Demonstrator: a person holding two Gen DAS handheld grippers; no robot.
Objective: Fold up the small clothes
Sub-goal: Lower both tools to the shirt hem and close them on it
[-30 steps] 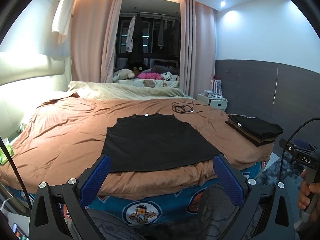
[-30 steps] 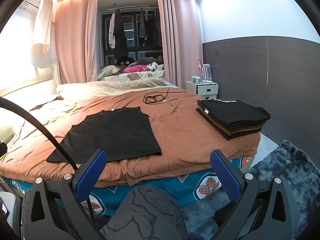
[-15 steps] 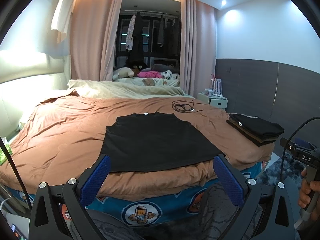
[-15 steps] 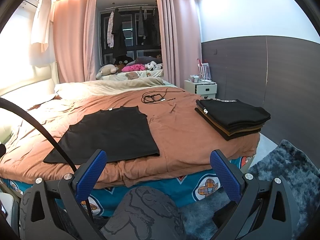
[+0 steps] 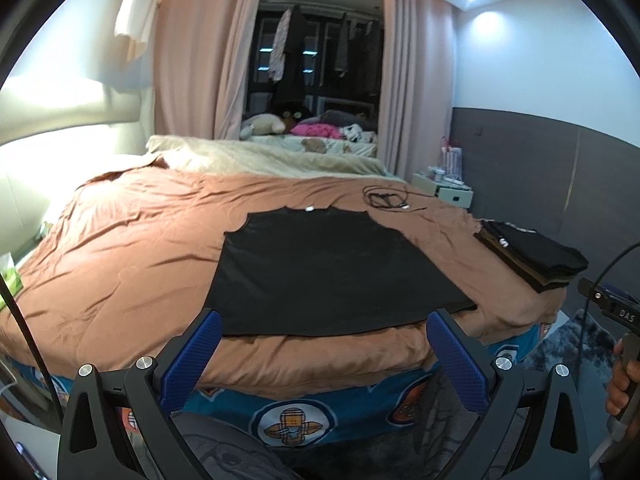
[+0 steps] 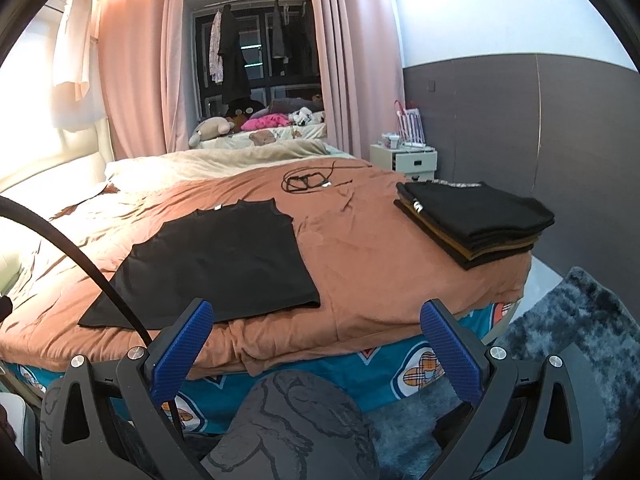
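Note:
A black sleeveless top (image 5: pixel 324 268) lies spread flat on the brown bedspread (image 5: pixel 120 256), hem toward me; it also shows in the right wrist view (image 6: pixel 224 264). A stack of folded dark clothes (image 6: pixel 476 220) sits at the bed's right edge, also in the left wrist view (image 5: pixel 532 252). My left gripper (image 5: pixel 320 344) is open and empty, held off the bed's near edge in front of the top's hem. My right gripper (image 6: pixel 316 340) is open and empty, off the near edge to the right of the top.
A tangled black cable (image 6: pixel 308 180) lies on the bedspread beyond the top. A white nightstand (image 6: pixel 404 160) stands at the far right wall. A dark shaggy rug (image 6: pixel 580 340) covers the floor at right. A beige blanket (image 5: pixel 260 160) lies at the bed's far end.
Both grippers have moved slightly forward toward the bed; the top and folded stack look a little nearer. Nothing was grasped or moved on the bed.

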